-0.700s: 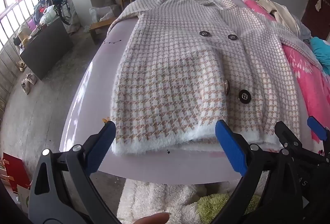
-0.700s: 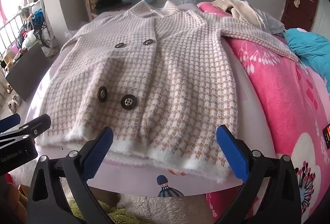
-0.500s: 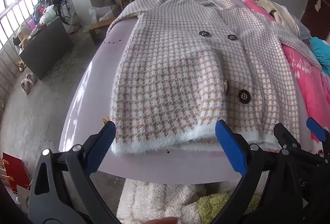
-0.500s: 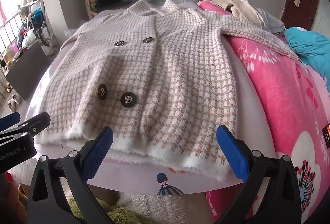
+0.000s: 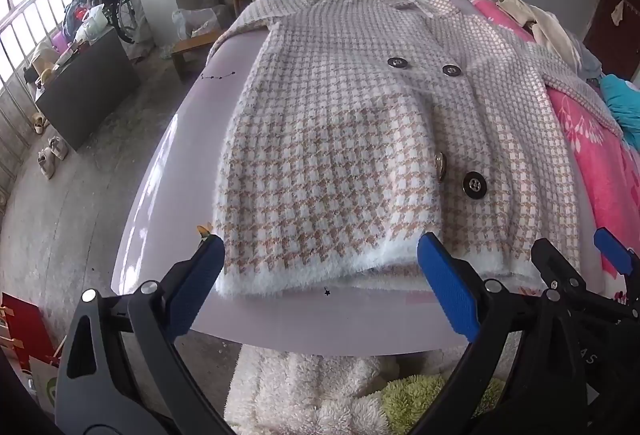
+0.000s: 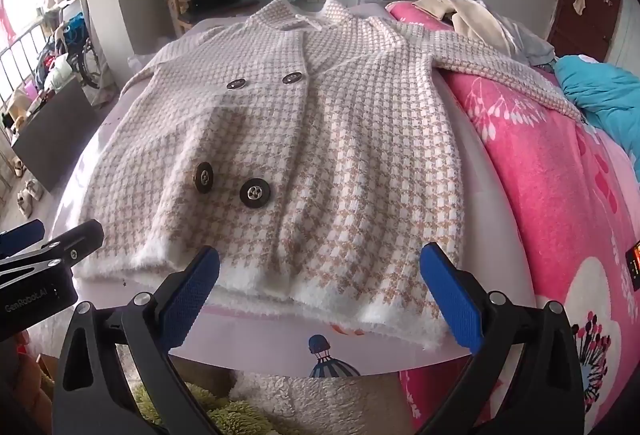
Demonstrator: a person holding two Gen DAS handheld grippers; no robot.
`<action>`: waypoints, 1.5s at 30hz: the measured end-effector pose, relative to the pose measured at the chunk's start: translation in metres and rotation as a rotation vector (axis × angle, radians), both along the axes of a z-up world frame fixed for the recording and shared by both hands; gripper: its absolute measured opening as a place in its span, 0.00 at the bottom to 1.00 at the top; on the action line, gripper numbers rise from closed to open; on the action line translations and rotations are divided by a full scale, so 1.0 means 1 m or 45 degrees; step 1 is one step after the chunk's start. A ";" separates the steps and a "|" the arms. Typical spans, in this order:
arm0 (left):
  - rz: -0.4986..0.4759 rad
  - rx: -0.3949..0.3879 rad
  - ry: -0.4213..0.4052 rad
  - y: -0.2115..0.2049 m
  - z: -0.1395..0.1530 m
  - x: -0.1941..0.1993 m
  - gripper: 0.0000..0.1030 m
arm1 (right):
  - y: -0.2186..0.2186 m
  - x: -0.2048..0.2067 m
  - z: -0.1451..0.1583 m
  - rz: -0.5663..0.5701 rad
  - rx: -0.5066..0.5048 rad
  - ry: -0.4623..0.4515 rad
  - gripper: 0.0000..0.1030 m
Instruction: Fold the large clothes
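Partly hidden: coat (image 5: 360,139) hem behind left gripper (image 5: 320,287) fingers (image 5: 448,287); sleeve cut off.

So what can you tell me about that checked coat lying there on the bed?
The coat is a fuzzy knit in beige-and-white houndstooth, with a fluffy white hem, a collar at the far end and four dark round buttons in two pairs. It lies spread flat, front up and buttoned. One sleeve stretches onto the pink blanket. Both grippers are open, near the hem without touching it.
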State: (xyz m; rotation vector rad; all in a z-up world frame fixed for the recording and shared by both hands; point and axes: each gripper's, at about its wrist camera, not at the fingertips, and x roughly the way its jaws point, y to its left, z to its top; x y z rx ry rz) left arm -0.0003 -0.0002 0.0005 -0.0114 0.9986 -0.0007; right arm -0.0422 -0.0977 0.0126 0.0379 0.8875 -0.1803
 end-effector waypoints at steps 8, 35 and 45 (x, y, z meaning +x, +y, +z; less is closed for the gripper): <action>0.004 -0.009 0.000 0.003 0.001 -0.002 0.91 | 0.005 0.001 0.002 0.006 -0.015 0.010 0.95; 0.001 -0.027 0.000 0.006 0.002 -0.003 0.91 | 0.007 -0.001 0.003 0.007 -0.013 0.012 0.95; -0.001 -0.030 0.002 0.006 0.001 -0.003 0.91 | 0.004 -0.002 0.004 -0.009 -0.016 0.019 0.95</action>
